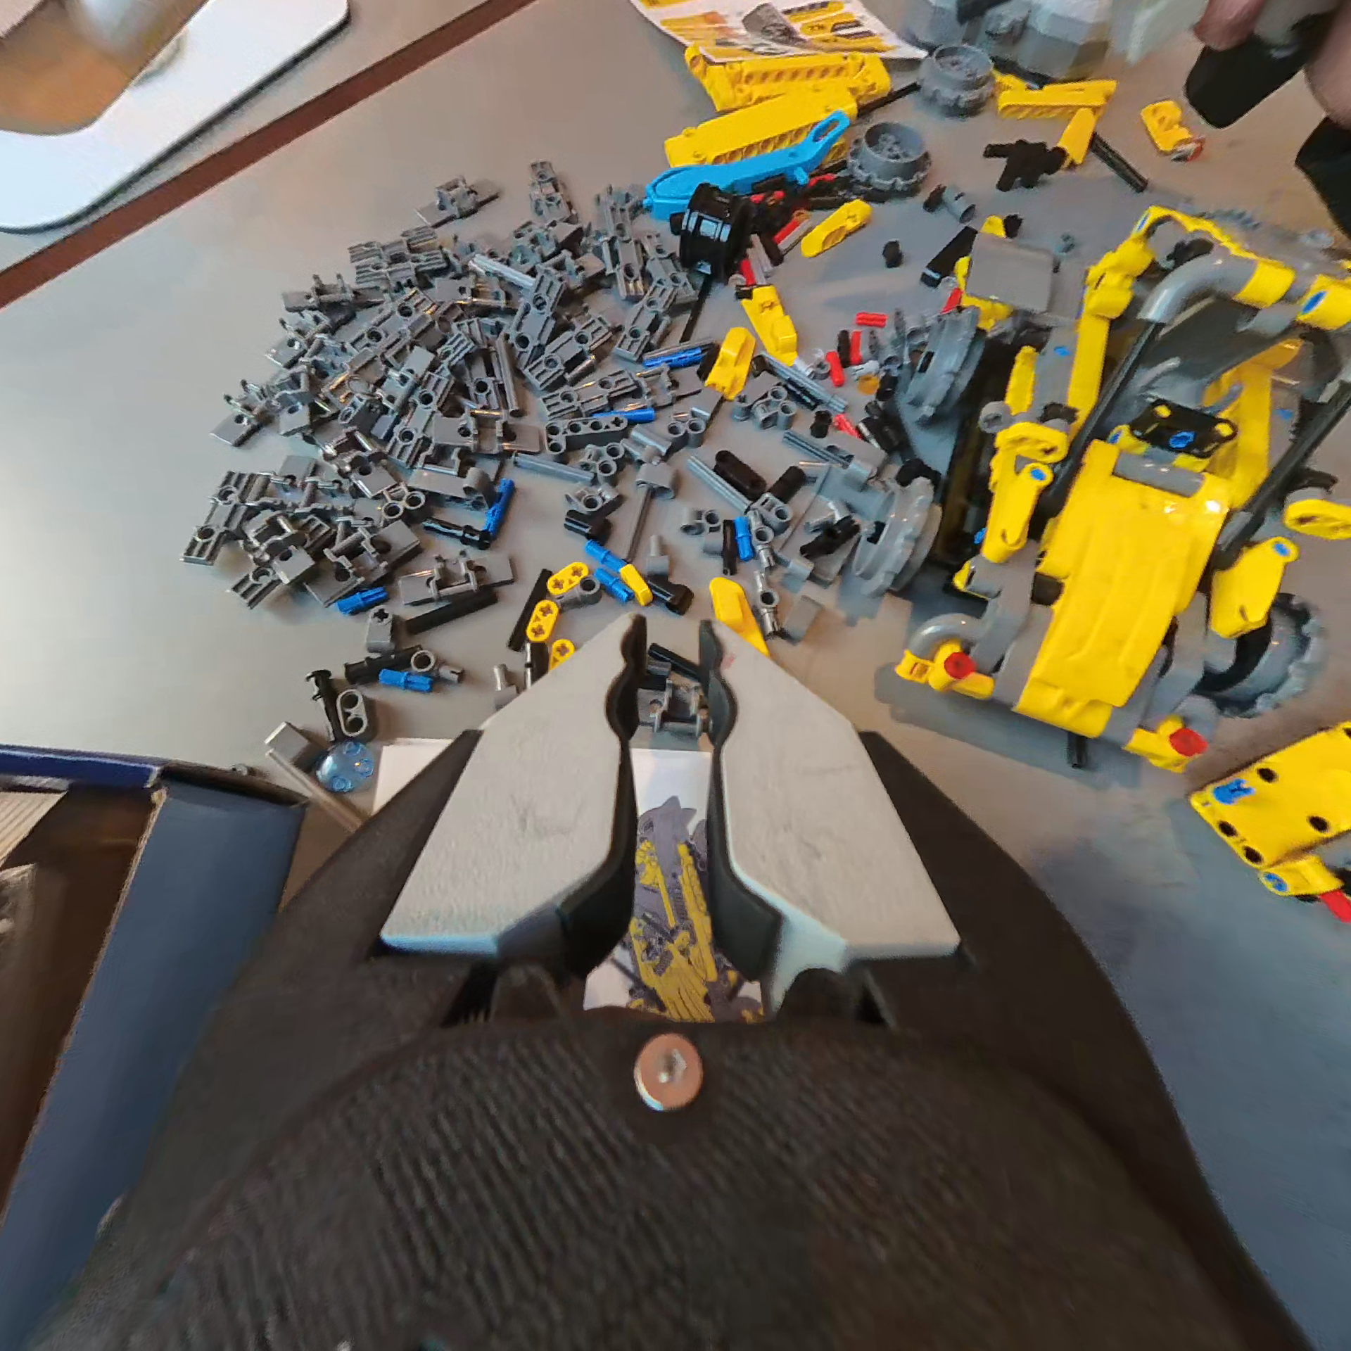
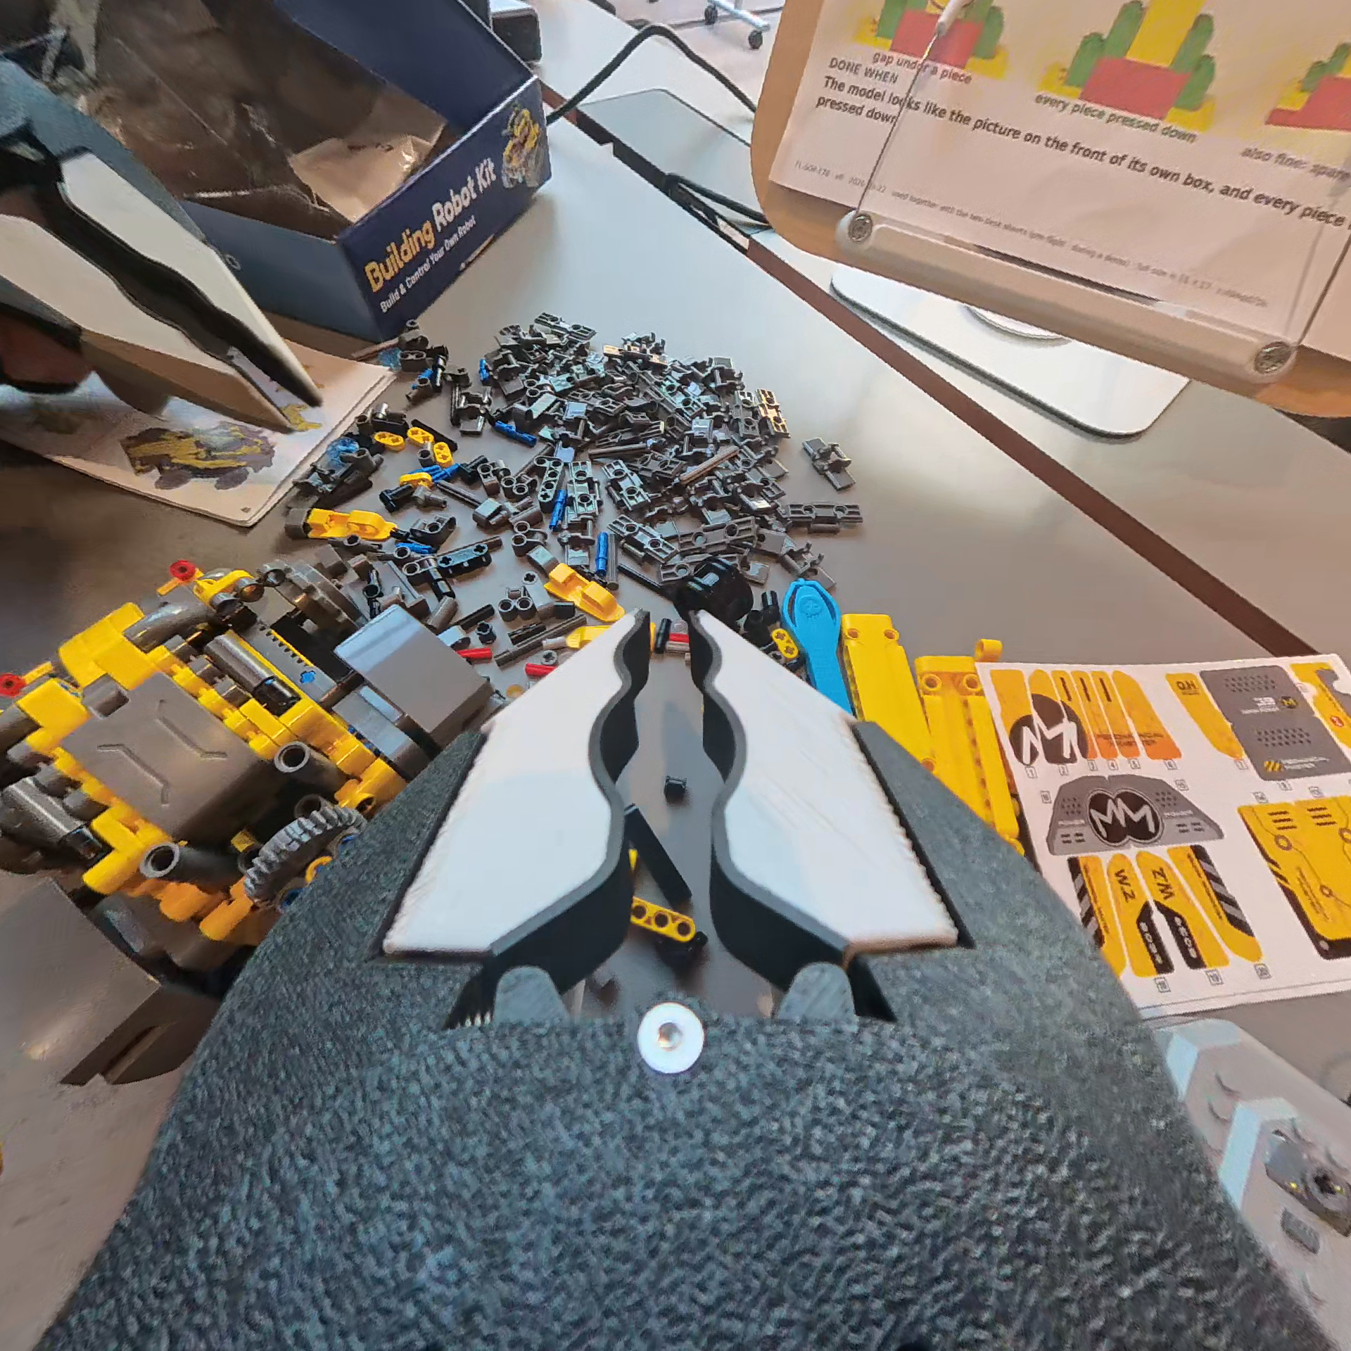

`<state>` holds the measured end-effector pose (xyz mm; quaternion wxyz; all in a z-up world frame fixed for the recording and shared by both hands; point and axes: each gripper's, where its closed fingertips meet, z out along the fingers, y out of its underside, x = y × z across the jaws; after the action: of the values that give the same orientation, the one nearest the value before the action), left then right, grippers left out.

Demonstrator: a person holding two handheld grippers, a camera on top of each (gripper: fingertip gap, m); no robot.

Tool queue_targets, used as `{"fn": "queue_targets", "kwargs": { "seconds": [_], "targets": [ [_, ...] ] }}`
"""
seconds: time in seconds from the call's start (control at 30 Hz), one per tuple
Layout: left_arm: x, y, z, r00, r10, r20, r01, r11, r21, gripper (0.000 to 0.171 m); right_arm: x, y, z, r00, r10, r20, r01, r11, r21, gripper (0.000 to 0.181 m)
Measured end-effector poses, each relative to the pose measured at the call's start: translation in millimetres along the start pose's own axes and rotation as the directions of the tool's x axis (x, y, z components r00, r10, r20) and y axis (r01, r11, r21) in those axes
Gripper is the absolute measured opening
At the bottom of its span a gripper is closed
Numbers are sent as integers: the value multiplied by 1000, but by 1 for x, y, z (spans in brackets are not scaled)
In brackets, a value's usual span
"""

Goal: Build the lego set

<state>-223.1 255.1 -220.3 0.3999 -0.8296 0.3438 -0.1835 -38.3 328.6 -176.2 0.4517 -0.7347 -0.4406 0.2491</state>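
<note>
My left gripper [image 1: 669, 636] hovers low over an instruction booklet [image 1: 669, 877], its jaws a little apart. Small grey pieces [image 1: 669, 702] show in the gap; I cannot tell if the fingers touch them. It also shows in the right wrist view [image 2: 300, 409], tips over the booklet [image 2: 205, 453]. My right gripper [image 2: 671, 629] is slightly open and empty, above a black pin [image 2: 676, 789] and a yellow beam [image 2: 661, 917] on the table. A yellow and grey part-built vehicle [image 1: 1118, 555] stands right of the left gripper and left of the right gripper [image 2: 183, 731].
A large pile of loose grey, black and blue pieces [image 1: 439, 380] [image 2: 658, 453] covers the table's middle. An open blue box [image 2: 409, 219], a sticker sheet [image 2: 1170, 804], a blue tool [image 2: 811, 643], yellow panels [image 2: 943, 731] and a sheet on a stand [image 2: 1060, 146] surround it. Spacing between my two grippers at the tips: around 20 centimeters. The black pin [image 2: 676, 789] lies some 9 centimeters from my right tips, 20 centimeters from my left tips. It turns up in the left wrist view [image 1: 887, 262] as well.
</note>
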Motion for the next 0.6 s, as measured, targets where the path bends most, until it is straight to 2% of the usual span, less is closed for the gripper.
{"fn": "queue_targets", "kwargs": {
  "seconds": [0.13,0.3,0.47,0.6],
  "targets": [
    [10,9,12,998,-23,-63,23,1000,-9,9,17,5,-4,997,30,-76,-31,1000,-7,10],
    [14,8,14,998,55,-34,-55,998,7,7,43,20,-9,980,113,-164,-120,992,-37,9],
    [20,1,10,997,52,-61,-49,998,46,7,14,21,4,996,84,-12,-85,994,-70,15],
    [23,3,10,996,53,-72,-50,998,42,7,21,30,8,995,43,-93,-56,989,-140,15]
  ]
}}
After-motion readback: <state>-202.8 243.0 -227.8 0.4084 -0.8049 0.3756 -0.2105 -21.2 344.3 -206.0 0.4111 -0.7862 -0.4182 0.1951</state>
